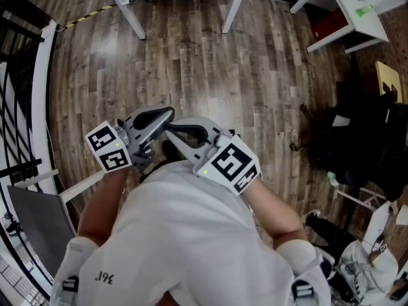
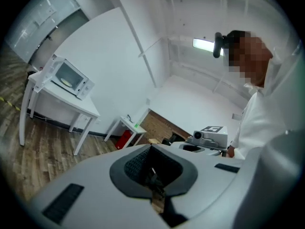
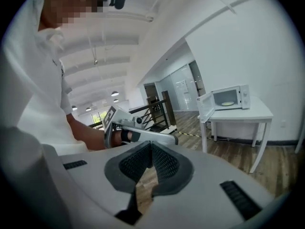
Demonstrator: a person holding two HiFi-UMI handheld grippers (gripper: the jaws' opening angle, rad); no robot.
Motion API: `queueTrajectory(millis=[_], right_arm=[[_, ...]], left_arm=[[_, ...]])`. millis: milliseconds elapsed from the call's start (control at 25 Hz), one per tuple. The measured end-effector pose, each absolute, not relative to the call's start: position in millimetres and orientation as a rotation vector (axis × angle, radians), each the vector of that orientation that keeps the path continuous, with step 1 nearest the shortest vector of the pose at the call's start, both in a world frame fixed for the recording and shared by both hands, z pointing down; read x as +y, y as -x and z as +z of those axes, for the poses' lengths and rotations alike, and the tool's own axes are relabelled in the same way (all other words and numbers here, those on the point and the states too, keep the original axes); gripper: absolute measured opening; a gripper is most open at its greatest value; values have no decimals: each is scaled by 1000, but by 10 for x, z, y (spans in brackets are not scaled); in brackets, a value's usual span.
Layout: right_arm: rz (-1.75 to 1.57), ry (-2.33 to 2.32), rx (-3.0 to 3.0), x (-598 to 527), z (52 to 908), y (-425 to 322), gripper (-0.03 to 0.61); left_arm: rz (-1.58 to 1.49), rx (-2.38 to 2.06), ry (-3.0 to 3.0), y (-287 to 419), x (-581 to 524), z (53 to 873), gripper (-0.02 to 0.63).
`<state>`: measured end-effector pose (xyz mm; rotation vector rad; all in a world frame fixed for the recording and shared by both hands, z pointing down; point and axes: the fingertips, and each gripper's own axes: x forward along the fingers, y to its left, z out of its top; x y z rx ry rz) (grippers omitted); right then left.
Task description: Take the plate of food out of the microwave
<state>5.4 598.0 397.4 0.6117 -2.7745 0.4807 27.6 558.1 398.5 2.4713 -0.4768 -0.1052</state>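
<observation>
Your left tongs (image 2: 151, 151) and right tongs (image 3: 151, 148) are closed and empty. The plate (image 3: 228, 103) in the open microwave (image 3: 244, 97) lies well apart: two o'clock from right, ten from left.

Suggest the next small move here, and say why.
Probably step toward the microwave on the white table: its door stands open with the plate of food inside, but it is well across the floor, and the left gripper and right gripper are both shut, empty, close to the person.
</observation>
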Motion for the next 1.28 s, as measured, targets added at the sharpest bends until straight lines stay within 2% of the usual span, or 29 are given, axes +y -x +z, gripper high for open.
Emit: queueTrajectory(millis=[160, 480, 600, 1280], right_arm=[[580, -650, -2839, 5777, 3901, -135, 14], [498, -892, -2775, 5356, 3997, -968, 19], [516, -967, -2766, 5190, 4012, -1203, 41], [643, -1238, -2694, 4640, 4122, -2244, 40]], left_arm=[[-241, -604, -2437, -184, 5470, 3950, -9], [-201, -739, -2406, -122, 5411, 4048, -9], [-212, -745, -2393, -186, 5401, 4052, -11], [-256, -796, -2368, -684, 5256, 4003, -9]])
